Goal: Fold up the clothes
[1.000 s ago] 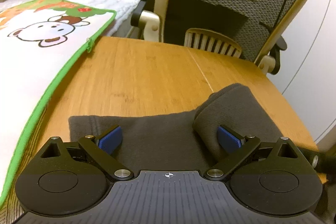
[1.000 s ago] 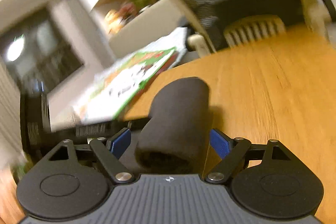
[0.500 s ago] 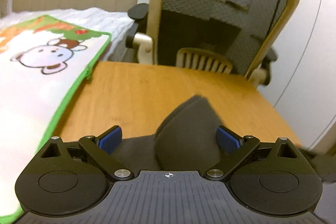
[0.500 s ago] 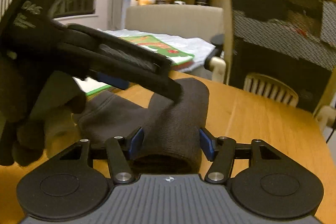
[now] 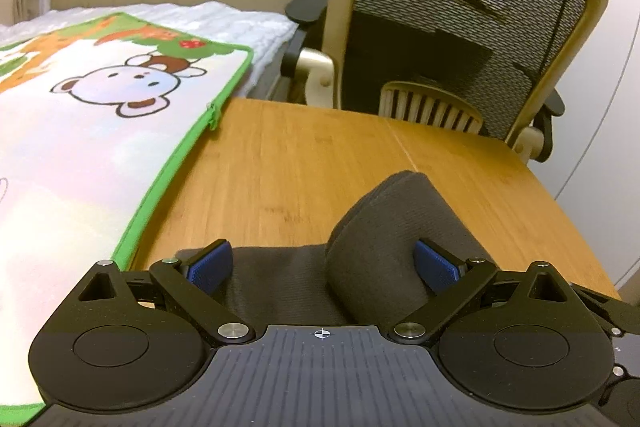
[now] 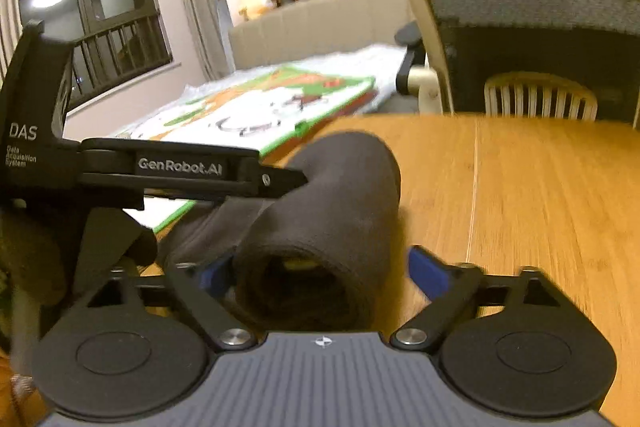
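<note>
Already the dark garment (image 6: 328,211) lies on the wooden worktop (image 5: 304,167) with one end rolled into a loose tube and the rest flat; your right tongs (image 6: 320,271) are opening, the roll between them but not pinched. Your left tongs (image 5: 324,263) stand wide above the flat part, gripping nothing; judging by this, the folding is about half done, the flat end left to bring over.

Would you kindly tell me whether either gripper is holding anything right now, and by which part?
Nothing is firmly held. The dark grey knitted garment lies rolled between the right gripper jaws, which are opening with a gap on one side. The left gripper stands open over it.
</note>
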The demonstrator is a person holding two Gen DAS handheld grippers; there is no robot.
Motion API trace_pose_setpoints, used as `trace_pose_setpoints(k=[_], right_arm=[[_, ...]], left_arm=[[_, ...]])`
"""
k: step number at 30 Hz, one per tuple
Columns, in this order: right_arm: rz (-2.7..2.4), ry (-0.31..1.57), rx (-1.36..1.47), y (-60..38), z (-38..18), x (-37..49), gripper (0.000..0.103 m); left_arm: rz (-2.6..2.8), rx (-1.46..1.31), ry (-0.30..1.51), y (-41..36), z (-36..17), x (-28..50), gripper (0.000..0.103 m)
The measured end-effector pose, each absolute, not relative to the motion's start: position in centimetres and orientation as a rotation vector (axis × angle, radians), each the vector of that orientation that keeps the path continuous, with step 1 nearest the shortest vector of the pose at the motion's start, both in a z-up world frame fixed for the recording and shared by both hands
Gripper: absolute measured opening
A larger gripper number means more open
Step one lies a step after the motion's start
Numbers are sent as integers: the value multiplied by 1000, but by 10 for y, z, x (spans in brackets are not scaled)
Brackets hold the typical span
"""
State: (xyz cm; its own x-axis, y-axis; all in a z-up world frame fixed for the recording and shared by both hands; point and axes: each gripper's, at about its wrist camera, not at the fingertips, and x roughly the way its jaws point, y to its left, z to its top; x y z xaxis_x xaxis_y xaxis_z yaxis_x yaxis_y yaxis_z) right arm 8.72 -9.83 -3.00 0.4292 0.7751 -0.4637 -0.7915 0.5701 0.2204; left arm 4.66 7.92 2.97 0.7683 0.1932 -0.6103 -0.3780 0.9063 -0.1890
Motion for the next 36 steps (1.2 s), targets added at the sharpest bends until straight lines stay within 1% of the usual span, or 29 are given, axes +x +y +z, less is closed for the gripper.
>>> trace_pose_setpoints(k=[1, 3, 6, 12, 19, 31, 34, 36], right_arm=[[976, 551, -40, -99, -29, 86, 67], [976, 542, -61, -103, -27, 87, 54], [964, 522, -101, -111, -22, 88, 46], [914, 426, -271, -122, -11, 75, 45], [910, 358, -402, -105, -13, 53, 46], [932, 284, -543, -76, -15, 31, 48], [946, 288, -539, -75, -15, 29, 51], [974, 315, -499, -78, -11, 33, 57]], left_arm=[[320, -313, 622, 79, 30, 47, 100], [315, -324, 625, 78, 30, 50, 100], [290, -324, 620, 70, 33, 56, 100], [248, -300, 596, 52, 43, 60, 99], [243, -313, 566, 56, 51, 48, 99], [219, -352, 549, 68, 48, 36, 99], [233, -334, 561, 72, 43, 35, 100], [249, -314, 574, 74, 37, 35, 100]])
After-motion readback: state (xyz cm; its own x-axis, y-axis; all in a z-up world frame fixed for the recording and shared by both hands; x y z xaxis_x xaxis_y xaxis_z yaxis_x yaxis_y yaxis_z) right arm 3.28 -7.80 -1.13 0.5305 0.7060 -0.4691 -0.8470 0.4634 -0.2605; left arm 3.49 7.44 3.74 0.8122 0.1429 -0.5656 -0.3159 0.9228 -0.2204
